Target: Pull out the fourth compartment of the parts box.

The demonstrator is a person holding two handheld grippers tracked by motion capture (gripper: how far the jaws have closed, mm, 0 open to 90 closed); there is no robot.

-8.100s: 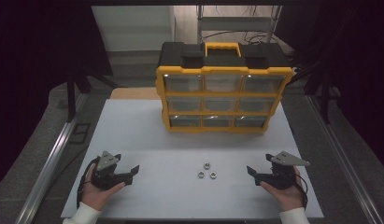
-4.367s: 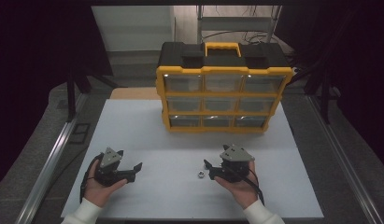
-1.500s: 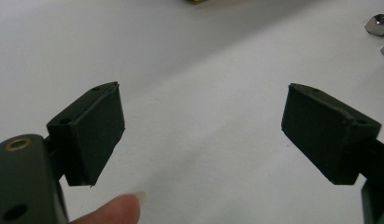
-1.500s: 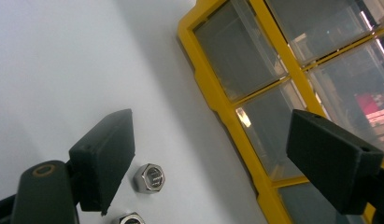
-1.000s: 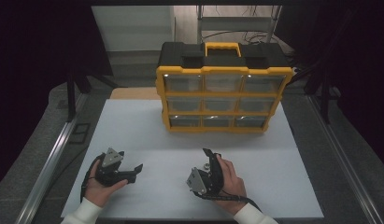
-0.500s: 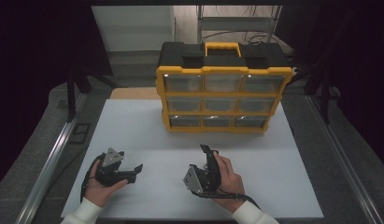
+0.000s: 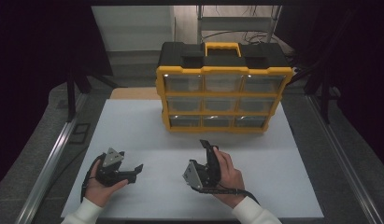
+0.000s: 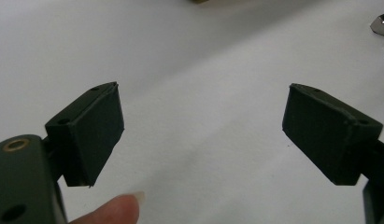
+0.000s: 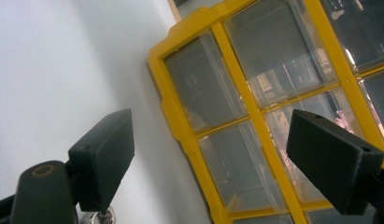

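A yellow and black drawer organizer (image 7: 223,95) stands upright at the back of the white table (image 7: 133,126), its clear drawers (image 9: 255,84) shut. My right gripper (image 7: 207,149) is at the front middle, rolled onto its side and pointing at the organizer. Its jaws stand wide apart and open in the right gripper view (image 9: 217,135), with nothing between them. A small metal piece (image 9: 103,217) shows below one jaw. My left gripper (image 7: 132,165) rests open at the front left, (image 8: 203,116) over bare table. A steel nut (image 8: 381,23) lies beyond it.
Metal rails (image 7: 49,163) run along both sides of the table. A shelf frame (image 7: 236,18) and cables sit behind the organizer. A fingertip (image 8: 116,212) shows at the bottom of the left gripper view.
The right gripper came from the front right to the front middle, over the spot where the nuts lay, and rolled onto its side. In the last second it barely shifted. The left gripper stayed put.
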